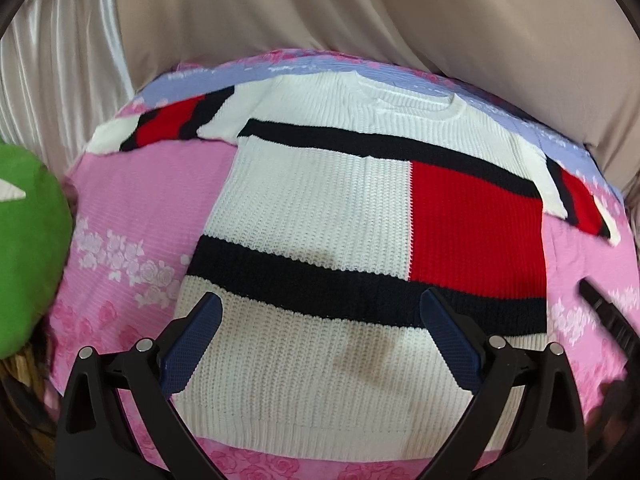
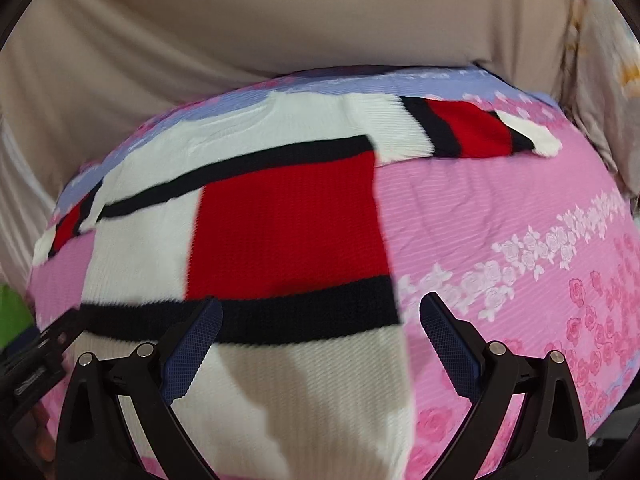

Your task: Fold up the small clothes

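So the white ribbed knit sweater with black stripes and a red block point(image 1: 320, 208) was lying flat, front up, spread out on the pink rose-print cover with a lilac band at the far edge point(image 1: 132, 216), both sleeves stretched out to the sides. The left tool point(image 1: 320, 308) was hovering over the lower middle of the sweater, blue-padded fingers point(image 1: 192, 344) spread wide and nothing between them; you could see its shadow on the white hem part. The right tool point(image 2: 320, 308) was also wide apart and holding nothing, sitting over the sweater's right bottom corner, one finger over the knit and the other over the bare pink cover. That view was kind of blurry, so details were mushy. The right tool's black frame poked in at the right edge of the left camera's picture too. Behind everything hung a beige draped cloth point(image 1: 360, 12), and a bright green plush thing point(image 1: 28, 248) sat just off the left side of the cover, well apart from the sweater.
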A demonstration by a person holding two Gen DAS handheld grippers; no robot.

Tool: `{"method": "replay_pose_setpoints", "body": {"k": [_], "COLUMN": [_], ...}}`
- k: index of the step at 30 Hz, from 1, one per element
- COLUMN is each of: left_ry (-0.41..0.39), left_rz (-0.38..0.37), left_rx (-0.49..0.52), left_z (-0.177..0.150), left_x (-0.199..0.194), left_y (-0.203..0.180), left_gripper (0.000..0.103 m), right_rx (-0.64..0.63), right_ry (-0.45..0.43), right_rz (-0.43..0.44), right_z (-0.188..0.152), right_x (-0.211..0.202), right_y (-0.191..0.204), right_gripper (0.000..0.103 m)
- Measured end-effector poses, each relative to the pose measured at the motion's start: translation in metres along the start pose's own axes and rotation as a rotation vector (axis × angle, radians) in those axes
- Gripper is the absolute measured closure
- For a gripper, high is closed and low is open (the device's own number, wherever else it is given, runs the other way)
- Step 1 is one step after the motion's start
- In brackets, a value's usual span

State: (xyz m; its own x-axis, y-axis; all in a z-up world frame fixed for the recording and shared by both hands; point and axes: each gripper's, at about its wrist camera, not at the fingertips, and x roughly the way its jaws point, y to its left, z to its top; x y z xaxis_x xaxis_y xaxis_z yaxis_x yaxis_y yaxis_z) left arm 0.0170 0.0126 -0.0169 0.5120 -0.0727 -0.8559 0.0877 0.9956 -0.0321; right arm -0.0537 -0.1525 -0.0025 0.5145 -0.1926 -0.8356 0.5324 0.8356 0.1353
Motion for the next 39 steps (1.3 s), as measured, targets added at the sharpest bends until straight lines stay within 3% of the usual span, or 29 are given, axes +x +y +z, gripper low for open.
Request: {"method": "replay_pose_setpoints", "body": {"k": [7,11,15,19,20,21,24,26,28,31,32,35,36,37,38,39], "left_ry": [0.029,0.041,0.063,0.075,0.078,0.081,0.083,0.074,0.06,0.04,0.033,0.023,0.02,0.015,0.01,0.008], "left_rz": [-0.005,0.015,0.045,0.065,0.067,0.067,0.061,0.053,0.039,0.007,-0.008,-0.089,-0.127,-0.151,-0.178,-0.2], "left_rx": [-0.081,-0.104,-0.073,-0.042,-0.039,-0.038,-0.04,-0.035,-0.036,-0.054,-0.064,-0.092,-0.109,-0.122,-0.142,-0.163], "left_z": [0.012,0.018,0.022,0.025,0.026,0.026,0.03,0.034,0.039,0.047,0.05,0.06,0.066,0.069,0.074,0.078], "left_x": [0.019,0.03,0.039,0.046,0.047,0.049,0.05,0.049,0.049,0.048,0.048,0.048,0.048,0.049,0.049,0.051], "left_y": [0.004,-0.001,-0.013,-0.021,-0.022,-0.022,-0.023,-0.023,-0.022,-0.019,-0.017,-0.012,-0.008,-0.005,-0.001,0.002], "left_gripper": [0.006,0.006,0.006,0.006,0.006,0.006,0.006,0.006,0.006,0.006,0.006,0.006,0.006,0.006,0.005,0.005], "right_rx": [0.279,0.442,0.632,0.739,0.729,0.718,0.724,0.716,0.593,0.39,0.296,0.114,0.041,0.041,-0.02,-0.07], "right_ry": [-0.074,-0.067,-0.058,-0.05,-0.075,-0.068,-0.073,-0.162,-0.251,-0.344,-0.371,-0.36,-0.318,-0.318,-0.271,-0.232], "right_rz": [-0.023,-0.108,-0.095,-0.093,-0.112,-0.112,-0.036,0.046,0.143,0.31,0.395,0.57,0.628,0.628,0.657,0.661], "right_z": [0.098,0.15,0.17,0.174,0.176,0.181,0.192,0.204,0.235,0.272,0.281,0.279,0.27,0.27,0.259,0.249], "right_x": [0.051,0.097,0.135,0.162,0.162,0.166,0.17,0.152,0.122,0.073,0.053,0.032,0.036,0.036,0.046,0.057], "right_y": [-0.169,-0.271,-0.339,-0.366,-0.364,-0.363,-0.356,-0.343,-0.302,-0.22,-0.176,-0.078,-0.033,-0.033,0.003,0.028], "right_gripper": [0.009,0.016,0.021,0.033,0.035,0.044,0.094,0.095,0.095,0.095,0.095,0.094,0.091,0.089,0.086,0.074]}}
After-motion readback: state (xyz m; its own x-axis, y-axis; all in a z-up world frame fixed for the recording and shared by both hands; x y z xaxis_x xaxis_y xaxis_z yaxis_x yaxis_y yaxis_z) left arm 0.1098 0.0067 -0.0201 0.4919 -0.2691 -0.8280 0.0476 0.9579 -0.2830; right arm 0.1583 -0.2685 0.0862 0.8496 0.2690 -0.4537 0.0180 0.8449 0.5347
